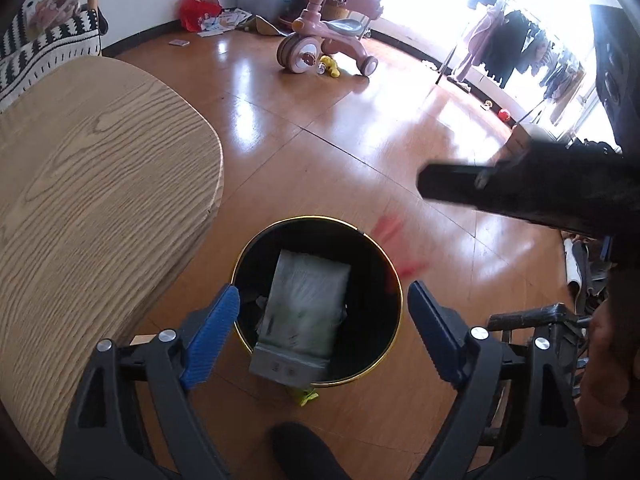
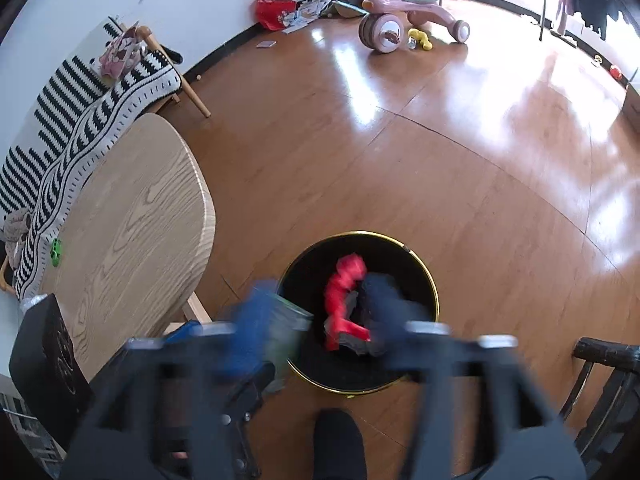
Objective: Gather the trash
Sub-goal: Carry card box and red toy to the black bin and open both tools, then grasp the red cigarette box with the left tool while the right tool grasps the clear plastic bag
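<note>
A black trash bin with a gold rim (image 1: pixel 394 272) stands on the wooden floor; it also shows in the right wrist view (image 2: pixel 432 292). In the left wrist view a pale plastic packet (image 1: pixel 306 304) lies tilted in the bin, its lower end over the near rim. My left gripper (image 1: pixel 320 300) is open and empty above the bin. A blurred red wrapper (image 1: pixel 394 236) is in the air by the bin's far right rim. In the right wrist view the red wrapper (image 2: pixel 344 300) hangs over the bin. My right gripper (image 2: pixel 320 312) is open, blurred by motion.
A light wooden table (image 1: pixel 100 184) is to the left of the bin. A dark chair (image 2: pixel 608 380) stands at the right. A pink tricycle (image 1: pixel 324 40) and a red bag (image 1: pixel 198 10) are at the far wall. A dark foot (image 2: pixel 340 440) is below the bin.
</note>
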Tool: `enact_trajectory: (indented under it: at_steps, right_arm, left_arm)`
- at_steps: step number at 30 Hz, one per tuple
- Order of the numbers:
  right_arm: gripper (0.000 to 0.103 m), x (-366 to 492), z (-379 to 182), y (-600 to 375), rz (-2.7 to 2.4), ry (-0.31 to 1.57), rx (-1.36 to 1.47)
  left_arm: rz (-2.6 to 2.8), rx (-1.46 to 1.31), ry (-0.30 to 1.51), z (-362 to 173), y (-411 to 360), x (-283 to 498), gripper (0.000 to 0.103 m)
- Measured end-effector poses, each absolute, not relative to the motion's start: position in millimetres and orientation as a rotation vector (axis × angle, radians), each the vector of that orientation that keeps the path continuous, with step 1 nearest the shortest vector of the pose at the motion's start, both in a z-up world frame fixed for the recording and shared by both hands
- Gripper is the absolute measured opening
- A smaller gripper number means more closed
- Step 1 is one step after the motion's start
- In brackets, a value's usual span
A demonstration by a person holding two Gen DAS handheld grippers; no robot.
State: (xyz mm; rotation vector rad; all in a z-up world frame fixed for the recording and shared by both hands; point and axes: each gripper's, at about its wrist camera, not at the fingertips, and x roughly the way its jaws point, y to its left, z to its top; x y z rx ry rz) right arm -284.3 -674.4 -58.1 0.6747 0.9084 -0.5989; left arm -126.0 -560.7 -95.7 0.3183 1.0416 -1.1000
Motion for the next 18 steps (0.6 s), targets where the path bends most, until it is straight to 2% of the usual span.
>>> enact_trajectory:
  at_steps: [4, 8, 10, 18]
  right_arm:
    - [0.074, -280.4, -53.4, -669.0, -0.601, 0.894, 0.663]
    - [0.074, -267.6, -47.5, -657.8, -0.598, 0.882, 0.635]
    - [0.075, -256.8, -43.0, -646.9, -0.578, 0.873, 0.612]
    - [0.080, -169.6, -23.7, -550.1, -0.420, 0.871, 0.435]
  left_arm:
    - [-1.094, 0.326, 1.044, -95.0, -556.7, -125.1, 0.084]
    - [-1.092, 0.314, 1.022, -84.3, -536.6, -121.1, 0.090]
    - [-1.080, 0.321, 0.988, -73.8, -511.5, -116.8, 0.094]
    - [-0.889, 0.444, 0.802, -29.1, -367.2, -72.2, 0.096]
